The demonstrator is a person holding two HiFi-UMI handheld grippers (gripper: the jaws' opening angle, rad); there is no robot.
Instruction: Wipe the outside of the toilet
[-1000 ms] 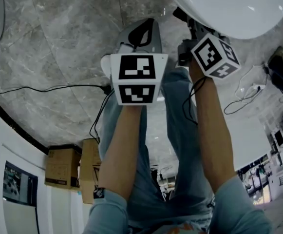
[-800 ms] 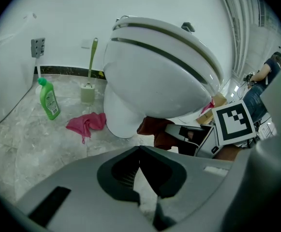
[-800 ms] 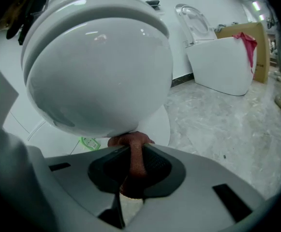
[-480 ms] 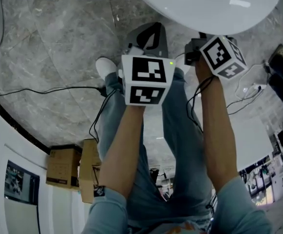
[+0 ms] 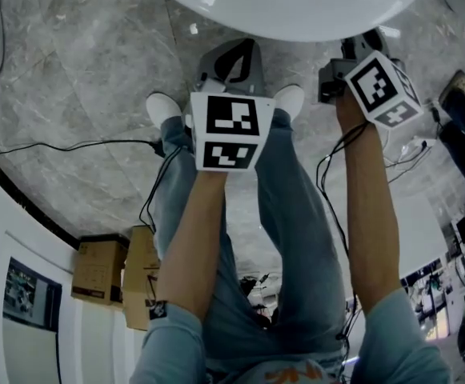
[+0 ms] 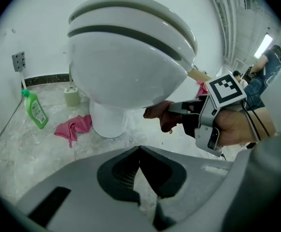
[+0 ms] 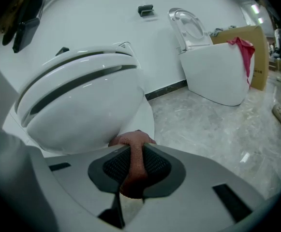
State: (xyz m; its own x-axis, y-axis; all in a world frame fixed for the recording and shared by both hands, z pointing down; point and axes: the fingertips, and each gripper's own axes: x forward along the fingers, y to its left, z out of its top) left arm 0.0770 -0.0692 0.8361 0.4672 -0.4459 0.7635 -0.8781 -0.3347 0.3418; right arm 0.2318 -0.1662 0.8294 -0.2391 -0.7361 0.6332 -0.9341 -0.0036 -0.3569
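The white toilet bowl (image 5: 288, 2) fills the top of the head view and bulges large in the left gripper view (image 6: 125, 57). My right gripper (image 6: 173, 111) is shut on a reddish-brown cloth (image 7: 132, 144) and presses it against the underside of the bowl (image 7: 77, 115), just above the pedestal (image 6: 106, 120). In the head view its jaws are partly tucked under the bowl's rim beside its marker cube (image 5: 384, 86). My left gripper (image 6: 139, 150) hangs lower, away from the bowl, its pad tips closed together with nothing between them.
A pink cloth (image 6: 75, 127), a green bottle (image 6: 35, 110) and a small beige holder (image 6: 72, 96) sit on the marble floor by the pedestal. A second toilet (image 7: 213, 66) and a cardboard box (image 7: 257, 47) stand to the right. Cables (image 5: 72, 145) cross the floor.
The bowl now spans more of the top of the head view. My right gripper has shifted to the right and farther under the bowl's edge; the left gripper stays close to where it was.
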